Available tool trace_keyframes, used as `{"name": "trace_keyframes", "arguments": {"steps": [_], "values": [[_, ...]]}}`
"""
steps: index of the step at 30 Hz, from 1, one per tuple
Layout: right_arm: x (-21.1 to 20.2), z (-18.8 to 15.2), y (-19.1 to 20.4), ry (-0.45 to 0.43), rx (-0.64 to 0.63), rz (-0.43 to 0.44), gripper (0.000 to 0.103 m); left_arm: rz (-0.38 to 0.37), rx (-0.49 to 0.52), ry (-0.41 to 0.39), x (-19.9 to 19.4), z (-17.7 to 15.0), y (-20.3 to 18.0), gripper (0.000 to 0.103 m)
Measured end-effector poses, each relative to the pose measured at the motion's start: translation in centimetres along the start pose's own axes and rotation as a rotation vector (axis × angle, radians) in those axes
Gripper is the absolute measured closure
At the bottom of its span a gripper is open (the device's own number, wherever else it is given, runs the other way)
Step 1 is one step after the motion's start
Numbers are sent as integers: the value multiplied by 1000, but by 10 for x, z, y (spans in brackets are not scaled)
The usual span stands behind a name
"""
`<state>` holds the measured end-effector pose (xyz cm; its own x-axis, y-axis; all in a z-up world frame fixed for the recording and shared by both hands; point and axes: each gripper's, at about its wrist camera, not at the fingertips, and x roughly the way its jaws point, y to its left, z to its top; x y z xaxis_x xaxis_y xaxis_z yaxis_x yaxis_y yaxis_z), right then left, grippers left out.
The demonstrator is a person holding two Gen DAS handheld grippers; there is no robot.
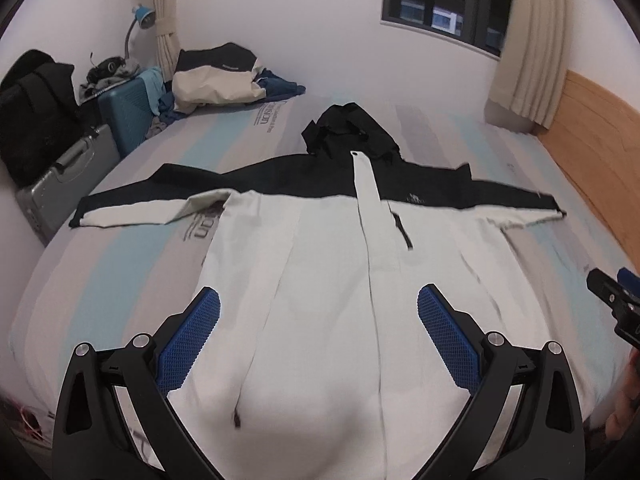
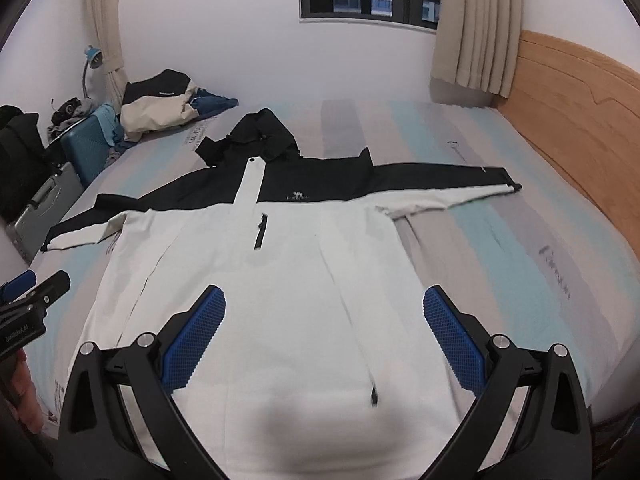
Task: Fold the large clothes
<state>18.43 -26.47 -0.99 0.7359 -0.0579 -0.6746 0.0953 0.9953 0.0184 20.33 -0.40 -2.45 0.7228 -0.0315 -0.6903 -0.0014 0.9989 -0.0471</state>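
Note:
A large white and black hooded jacket [image 1: 304, 248] lies flat, front up, on the bed, with both sleeves spread sideways and the black hood [image 1: 348, 128] at the far end. It also shows in the right wrist view [image 2: 288, 264]. My left gripper [image 1: 319, 300] is open and empty, hovering above the jacket's lower left part. My right gripper [image 2: 324, 300] is open and empty above the lower right part. The right gripper shows at the left wrist view's right edge [image 1: 616, 300]; the left gripper shows at the right wrist view's left edge [image 2: 28, 300].
The striped mattress [image 1: 132, 248] has a wooden headboard [image 2: 580, 128] on the right. A pile of other clothes [image 1: 224, 76] lies at the far left corner. Suitcases [image 1: 72, 176] and a black bag [image 1: 32, 112] stand left of the bed. Curtains and a window are behind.

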Motion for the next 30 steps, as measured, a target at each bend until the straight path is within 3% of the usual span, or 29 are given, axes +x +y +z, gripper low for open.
{"name": "trace_keyframes", "arguments": {"steps": [7, 16, 25, 30], "values": [[37, 80, 16, -1, -111, 5, 7, 35, -13, 49, 47, 78, 15, 6], [164, 154, 41, 21, -121, -31, 7, 59, -73, 83, 173, 147, 87, 6], [296, 167, 39, 148, -79, -76, 7, 167, -168, 141, 274, 158, 178, 6], [338, 167, 50, 197, -139, -68, 7, 231, -222, 156, 295, 155, 234, 6]]}}
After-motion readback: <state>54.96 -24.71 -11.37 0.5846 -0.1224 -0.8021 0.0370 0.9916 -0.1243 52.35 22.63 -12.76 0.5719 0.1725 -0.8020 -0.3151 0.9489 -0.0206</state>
